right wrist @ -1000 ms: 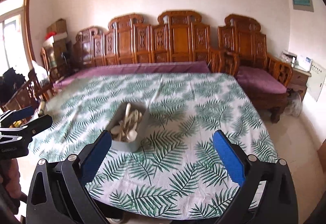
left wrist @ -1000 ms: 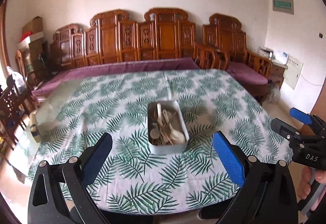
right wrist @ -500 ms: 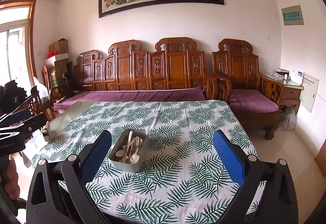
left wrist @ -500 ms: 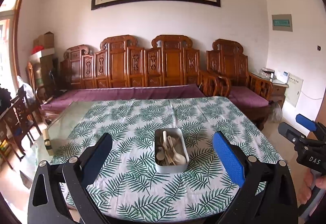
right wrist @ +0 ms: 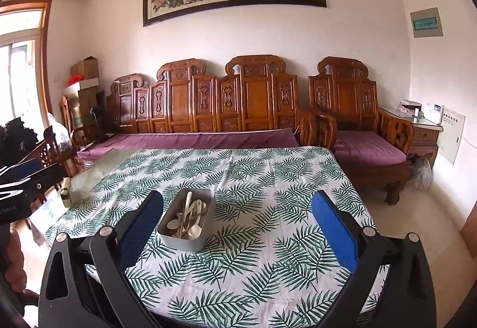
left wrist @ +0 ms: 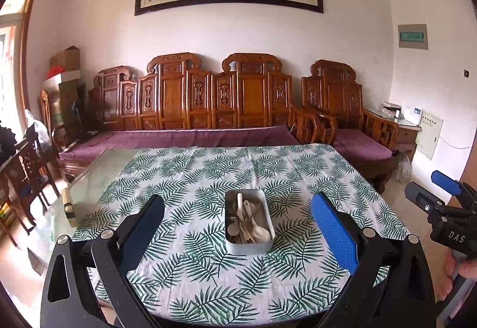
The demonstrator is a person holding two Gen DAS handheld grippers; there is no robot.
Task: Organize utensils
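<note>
A grey metal box (left wrist: 248, 222) stands on the table near its front middle. It holds several white spoons (left wrist: 258, 231) and wooden chopsticks lying loose together. It also shows in the right wrist view (right wrist: 187, 219), left of centre. My left gripper (left wrist: 238, 226) is open and empty, held above the table's near edge, with the box seen between its fingers. My right gripper (right wrist: 238, 226) is open and empty, to the right of the box. Each gripper shows at the edge of the other's view.
The table (left wrist: 298, 173) wears a palm-leaf cloth; its left part is bare glass with a small block (left wrist: 69, 207) on the edge. A carved wooden sofa (left wrist: 208, 107) with purple cushions stands behind. Wooden chairs (left wrist: 21, 179) stand at the left.
Both grippers have pulled back and tilted up from the table. The box now sits farther away and lower in both views, and the wall painting has come into view.
</note>
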